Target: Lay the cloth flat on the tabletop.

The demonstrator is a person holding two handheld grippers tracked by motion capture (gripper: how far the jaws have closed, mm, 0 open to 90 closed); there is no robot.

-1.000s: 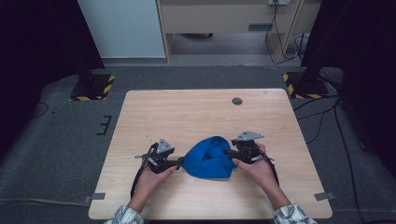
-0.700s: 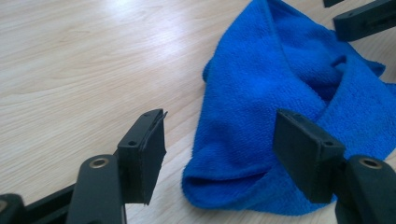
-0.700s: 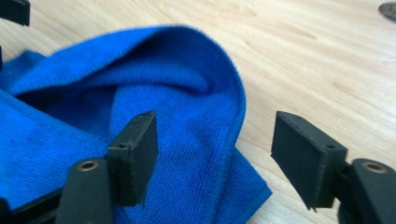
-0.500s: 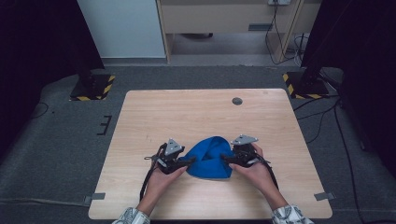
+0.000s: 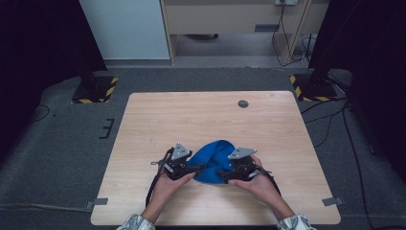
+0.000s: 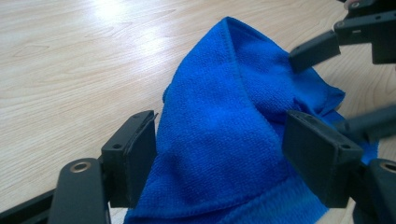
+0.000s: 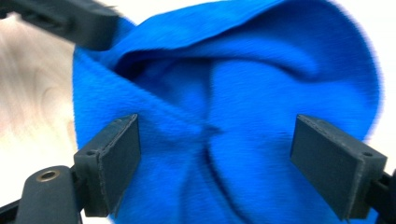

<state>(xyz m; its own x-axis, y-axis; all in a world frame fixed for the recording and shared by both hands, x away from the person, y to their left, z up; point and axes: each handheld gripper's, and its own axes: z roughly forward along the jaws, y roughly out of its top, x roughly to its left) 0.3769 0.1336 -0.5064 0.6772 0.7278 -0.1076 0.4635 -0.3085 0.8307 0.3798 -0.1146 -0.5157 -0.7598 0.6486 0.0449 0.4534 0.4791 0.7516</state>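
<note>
Blue cloth is bunched in a loose mound on the near half of the wooden table, approx. 6 o'clock from the table's centre and well apart from the small dark disc up at 1 o'clock. It sits between the two tools: left gripper at the cloth's 9 o'clock, right gripper at its 3 o'clock, each carried in a hand coming in from the near edge.

In the left gripper view, the cloth is seen heaped between the black jaws, w/ a hemmed edge running across the bottom; jaws stand fairly wide and have just been opening. The fabric lies between them but no pinch is seen. The other gripper's fingers are visible at 1 o'clock, just over the far fold.

In the right gripper view, the cloth is seen as soft folds meeting near the middle; jaws are spread wide, have just been opening too, and the pads are clear of the fabric.

Judgement: the step in hand looks like a release and re-grip. To do it well, a single layer at a hem or corner should be picked, not the heaped middle, and both pinches should be set well apart, so the cloth can be drawn flat w/o bunching.
</note>
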